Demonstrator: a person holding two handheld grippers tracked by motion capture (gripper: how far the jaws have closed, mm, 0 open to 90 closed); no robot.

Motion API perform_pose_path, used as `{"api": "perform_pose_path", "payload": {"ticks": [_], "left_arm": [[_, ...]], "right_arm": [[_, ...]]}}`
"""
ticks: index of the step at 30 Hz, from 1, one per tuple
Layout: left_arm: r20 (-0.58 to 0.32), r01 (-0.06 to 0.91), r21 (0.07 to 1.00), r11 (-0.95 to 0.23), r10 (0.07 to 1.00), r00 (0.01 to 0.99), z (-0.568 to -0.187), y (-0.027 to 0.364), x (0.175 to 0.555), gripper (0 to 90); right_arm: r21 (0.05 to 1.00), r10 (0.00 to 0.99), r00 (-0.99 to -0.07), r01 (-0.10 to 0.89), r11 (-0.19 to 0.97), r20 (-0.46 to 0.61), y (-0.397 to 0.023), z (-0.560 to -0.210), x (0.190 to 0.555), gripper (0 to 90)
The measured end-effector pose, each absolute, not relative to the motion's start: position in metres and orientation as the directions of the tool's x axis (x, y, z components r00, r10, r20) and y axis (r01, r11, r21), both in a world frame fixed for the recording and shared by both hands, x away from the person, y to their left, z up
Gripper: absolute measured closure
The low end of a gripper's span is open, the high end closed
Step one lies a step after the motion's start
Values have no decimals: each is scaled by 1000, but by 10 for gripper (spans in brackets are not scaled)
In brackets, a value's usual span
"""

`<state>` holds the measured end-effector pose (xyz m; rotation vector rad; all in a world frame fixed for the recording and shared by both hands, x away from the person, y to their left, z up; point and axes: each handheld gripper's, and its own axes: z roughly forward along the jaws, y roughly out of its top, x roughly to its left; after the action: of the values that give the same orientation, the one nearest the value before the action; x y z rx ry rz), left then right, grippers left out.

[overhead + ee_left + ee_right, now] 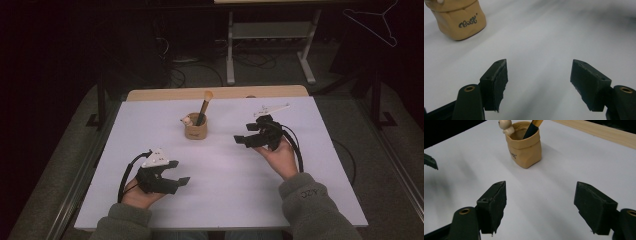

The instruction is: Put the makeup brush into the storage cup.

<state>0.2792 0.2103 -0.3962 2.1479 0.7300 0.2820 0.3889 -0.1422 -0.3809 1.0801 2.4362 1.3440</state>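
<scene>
Tan holder (195,129) with brush (204,106) mid-table. Left gripper (180,172) nearer than it, jaws apart, empty. Right gripper (241,134) just right of it, jaws apart.

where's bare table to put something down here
Bare white table lies between the left gripper and the right gripper, and along the left edge. The only crowding is the tan pot holding a brush.

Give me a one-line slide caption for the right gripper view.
Open right tongs face a tan bag-shaped holder with a dark-handled brush and a small figurine on the white table.
</scene>
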Motion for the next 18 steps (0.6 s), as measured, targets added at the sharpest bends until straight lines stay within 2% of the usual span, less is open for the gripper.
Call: {"api": "perform_pose_path", "payload": {"ticks": [18], "left_arm": [[-56,415,774,-478,602,797,-396,214,279,284]], "right_arm": [[794,667,-727,497,349,162,-166,-387,361,221]]}}
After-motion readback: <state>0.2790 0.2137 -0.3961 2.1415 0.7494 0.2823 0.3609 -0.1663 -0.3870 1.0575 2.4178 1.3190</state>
